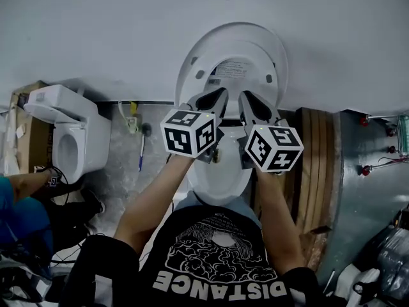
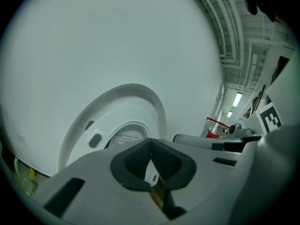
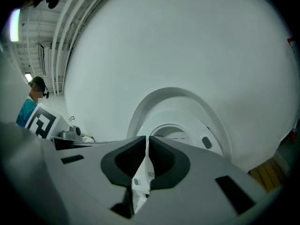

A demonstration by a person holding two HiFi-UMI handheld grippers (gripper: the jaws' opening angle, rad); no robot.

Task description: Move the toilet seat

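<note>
The left gripper has its jaws pressed together (nothing caught between them), and beyond them the toilet seat stands upright against the white wall.

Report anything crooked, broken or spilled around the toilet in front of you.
Nothing stands out. The toilet seat stands raised against the wall, even and unbroken, above the bowl, and no spill shows on the floor beside it.
</note>
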